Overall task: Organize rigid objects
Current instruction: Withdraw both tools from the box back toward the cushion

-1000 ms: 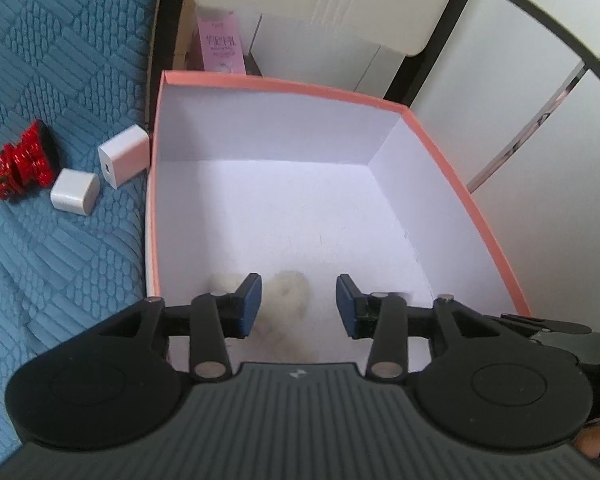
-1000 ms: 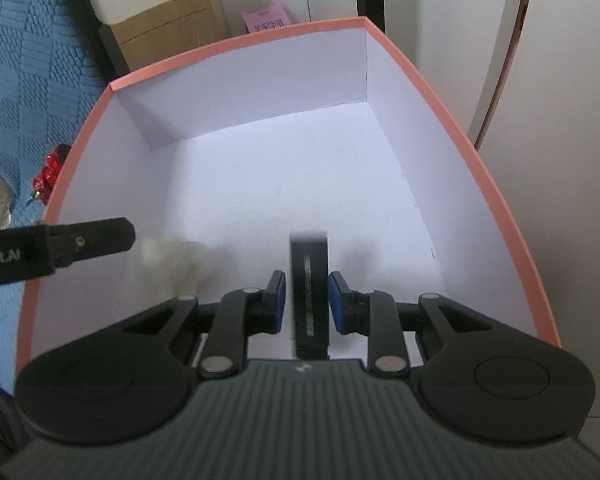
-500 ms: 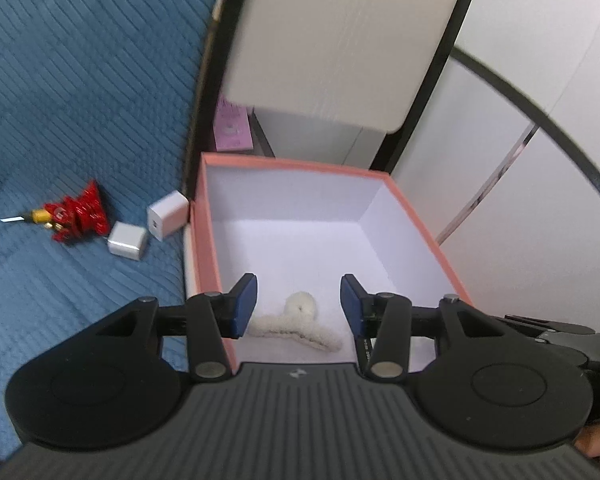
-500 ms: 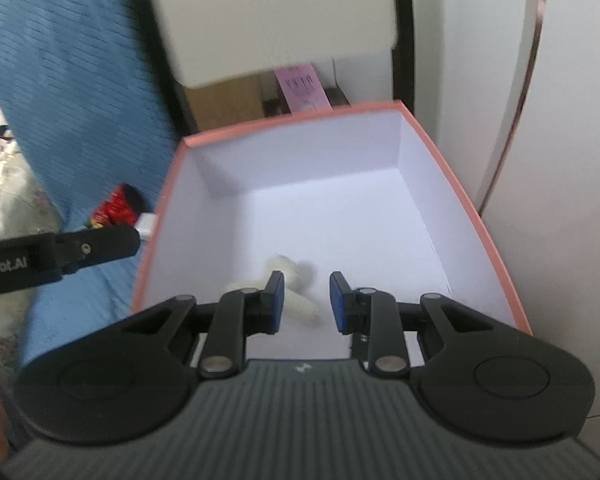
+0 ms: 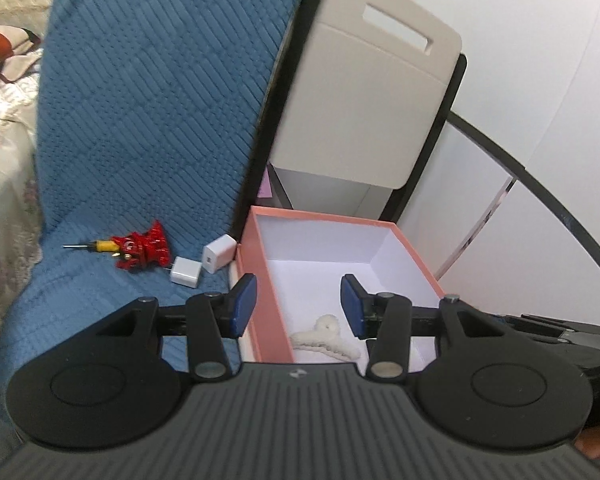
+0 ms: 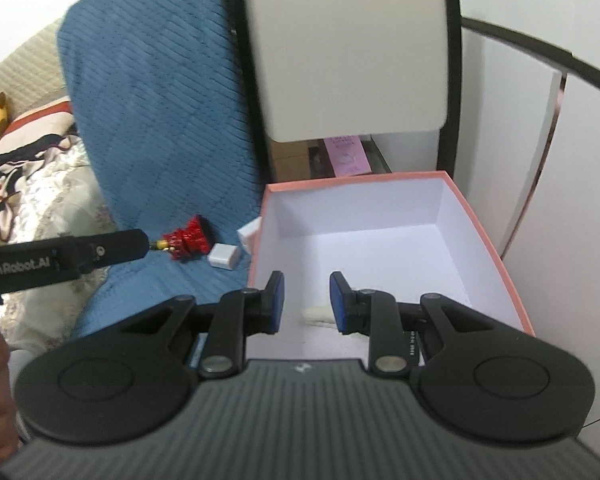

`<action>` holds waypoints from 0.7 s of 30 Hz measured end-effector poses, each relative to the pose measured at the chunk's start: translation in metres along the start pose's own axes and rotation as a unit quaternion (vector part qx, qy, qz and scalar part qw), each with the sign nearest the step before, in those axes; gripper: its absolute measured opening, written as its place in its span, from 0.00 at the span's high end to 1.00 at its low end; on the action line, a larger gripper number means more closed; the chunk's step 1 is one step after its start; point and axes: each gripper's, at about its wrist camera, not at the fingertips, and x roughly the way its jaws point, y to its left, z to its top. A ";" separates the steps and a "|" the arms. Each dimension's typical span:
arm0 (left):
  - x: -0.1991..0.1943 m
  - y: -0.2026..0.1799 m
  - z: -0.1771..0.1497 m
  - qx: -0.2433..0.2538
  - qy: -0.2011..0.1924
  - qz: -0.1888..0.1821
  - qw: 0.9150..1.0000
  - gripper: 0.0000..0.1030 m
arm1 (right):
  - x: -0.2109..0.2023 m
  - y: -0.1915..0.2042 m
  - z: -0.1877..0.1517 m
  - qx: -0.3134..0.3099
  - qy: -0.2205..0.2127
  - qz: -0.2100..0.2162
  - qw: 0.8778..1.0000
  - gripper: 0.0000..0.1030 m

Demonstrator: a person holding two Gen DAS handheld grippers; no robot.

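Observation:
A pink box [image 5: 320,214] with a white inside stands beside a blue quilted seat. A cream hair claw [image 5: 325,338] lies on the box floor near the front. My left gripper [image 5: 298,306] hangs open above the box's left front edge, with nothing between its blue pads. My right gripper [image 6: 307,302] is also open, with a narrow gap, above the box's front; the hair claw [image 6: 319,314] shows far below that gap. On the seat left of the box lie a red toy [image 5: 143,250], a small yellow screwdriver [image 5: 100,245] and two white chargers [image 5: 186,274] [image 5: 219,254].
A beige panel [image 5: 360,100] with a handle slot rises behind the box, with a pink leaflet [image 6: 346,157] under it. White cabinet doors [image 5: 500,248] stand to the right. The blue quilted cover [image 5: 140,120] and floral bedding [image 6: 40,208] lie to the left.
Both grippers rose and drew back from inside the box. A black flat thing that stood between the right jaws a second ago is gone from them. The hair claw stayed on the box floor.

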 end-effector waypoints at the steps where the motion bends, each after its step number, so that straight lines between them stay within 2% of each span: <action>1: -0.006 0.003 -0.001 -0.001 -0.003 0.001 1.000 0.49 | -0.004 0.005 -0.001 -0.001 -0.001 0.001 1.000 0.72; 9: -0.051 0.032 -0.017 -0.013 -0.019 0.009 1.000 0.49 | -0.023 0.041 -0.019 -0.014 -0.002 0.004 1.000 0.72; 21: -0.095 0.062 -0.053 -0.023 -0.014 0.024 0.999 0.49 | -0.044 0.088 -0.050 -0.031 0.005 0.017 0.999 0.72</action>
